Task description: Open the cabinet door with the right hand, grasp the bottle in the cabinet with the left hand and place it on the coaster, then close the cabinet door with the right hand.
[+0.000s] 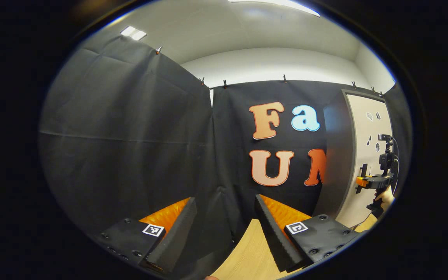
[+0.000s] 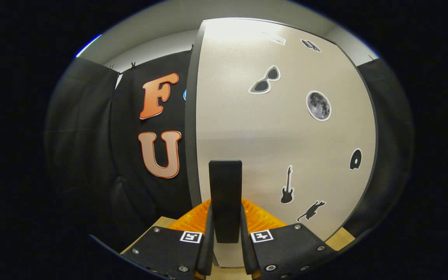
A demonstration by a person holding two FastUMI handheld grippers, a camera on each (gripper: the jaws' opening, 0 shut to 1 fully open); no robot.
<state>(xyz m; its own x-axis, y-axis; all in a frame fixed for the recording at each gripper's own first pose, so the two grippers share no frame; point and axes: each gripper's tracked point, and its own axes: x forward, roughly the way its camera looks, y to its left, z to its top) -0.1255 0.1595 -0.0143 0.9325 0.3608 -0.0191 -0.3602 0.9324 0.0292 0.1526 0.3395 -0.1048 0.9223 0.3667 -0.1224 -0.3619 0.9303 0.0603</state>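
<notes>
My right tongs (image 2: 226,233) are clamped on the cabinet door's handle (image 2: 225,194).
The cabinet door (image 2: 270,132) is shut; my left tongs (image 1: 224,229) hang spread apart above the wooden surface (image 1: 247,252).

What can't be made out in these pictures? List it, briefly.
Bottle: right gripper view, hidden behind the cabinet door.
Coaster: left gripper view, table cut off by the lower edge.
Handle bottom: right gripper view, covered by the right gripper jaws.
Top stickers: right gripper view, blurred at the edge.
</notes>
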